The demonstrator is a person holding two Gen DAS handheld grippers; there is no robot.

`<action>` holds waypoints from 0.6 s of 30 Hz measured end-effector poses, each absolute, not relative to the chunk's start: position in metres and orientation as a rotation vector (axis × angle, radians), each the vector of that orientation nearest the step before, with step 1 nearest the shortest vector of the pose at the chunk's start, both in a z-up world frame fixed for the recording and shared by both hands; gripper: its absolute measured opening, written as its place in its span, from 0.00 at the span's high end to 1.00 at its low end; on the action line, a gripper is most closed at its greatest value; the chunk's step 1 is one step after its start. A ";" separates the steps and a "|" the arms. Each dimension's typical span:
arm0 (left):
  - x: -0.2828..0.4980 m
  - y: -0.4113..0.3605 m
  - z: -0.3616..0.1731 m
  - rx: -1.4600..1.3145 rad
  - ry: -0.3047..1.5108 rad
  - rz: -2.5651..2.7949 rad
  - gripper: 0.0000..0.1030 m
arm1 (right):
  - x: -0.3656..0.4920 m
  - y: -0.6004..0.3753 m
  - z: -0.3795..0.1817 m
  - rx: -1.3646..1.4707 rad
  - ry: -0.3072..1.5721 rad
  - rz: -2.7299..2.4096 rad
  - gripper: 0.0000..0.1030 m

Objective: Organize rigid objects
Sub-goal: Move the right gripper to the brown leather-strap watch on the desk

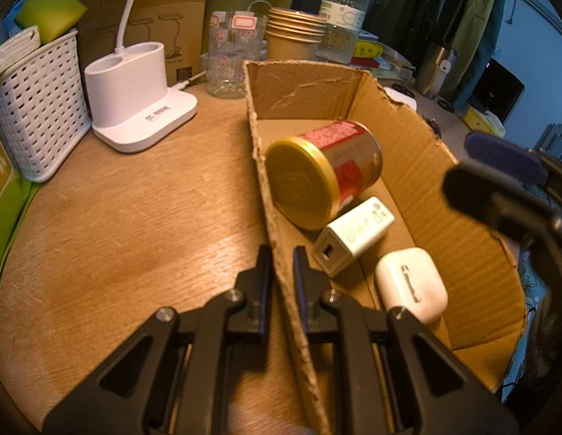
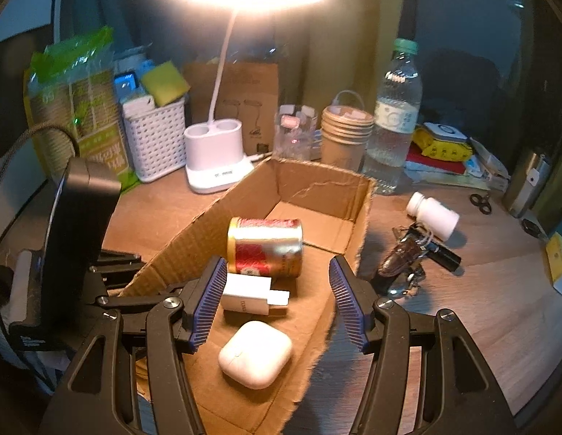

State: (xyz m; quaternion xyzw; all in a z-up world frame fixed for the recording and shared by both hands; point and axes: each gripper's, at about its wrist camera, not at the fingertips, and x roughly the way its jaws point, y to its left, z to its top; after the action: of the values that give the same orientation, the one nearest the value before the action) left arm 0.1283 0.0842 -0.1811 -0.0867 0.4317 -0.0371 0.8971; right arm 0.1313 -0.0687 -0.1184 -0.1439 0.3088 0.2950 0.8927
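Centrally, the wooden counter (image 2: 462, 290) carries an open cardboard box (image 2: 317, 185), whose left wall is clamped between the nearly closed fingers of the left hand-held gripper (image 1: 282, 253), apparently steadying it. Above the box's near end hangs the right hand-held gripper (image 2: 277, 279), fingers spread wide apart and holding nothing.

Inside the box, from largest to smallest: a red-and-gold can (image 2: 266, 246) lying on its side toward the middle; a white earbud case (image 2: 255, 353) at the near end; and a white charger plug (image 2: 250, 295) between the two, just beside the can.

Outside the box, on the counter to its right, lie a white pill bottle (image 2: 433, 215), a small dark cylinder (image 2: 446, 255) near it, and a glossy dark object (image 2: 400, 264) too blurred to identify. Behind stand a desk lamp (image 2: 215, 159), a white basket (image 2: 154, 137), a water bottle (image 2: 395, 119) and stacked paper cups (image 2: 344, 134).

Judged step: three rigid items are boxed and the right side is free between placements. The next move probably calls for carrying the open right fingers over the box's right wall to the pill bottle or the dark cylinder, closing across its short axis, while the left keeps the box from sliding.
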 end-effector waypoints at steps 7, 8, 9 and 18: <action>0.128 0.084 -0.181 -0.180 0.894 -0.077 0.87 | 0.137 -0.091 -0.104 -0.252 0.610 0.565 0.40; 0.128 0.084 -0.181 -0.180 0.894 -0.077 0.87 | 0.138 -0.093 -0.103 -0.248 0.609 0.559 0.40; 0.128 0.084 -0.181 -0.180 0.894 -0.077 0.87 | 0.139 -0.096 -0.102 -0.245 0.607 0.552 0.40; 0.128 0.084 -0.181 -0.180 0.894 -0.077 0.87 | 0.151 -0.119 -0.101 -0.214 0.609 0.491 0.40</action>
State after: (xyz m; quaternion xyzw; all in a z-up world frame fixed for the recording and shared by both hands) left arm 0.1283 0.0842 -0.1812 -0.0868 0.4317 -0.0371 0.8971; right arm 0.1511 -0.1185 -0.1014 -0.1039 0.2960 0.2389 0.9190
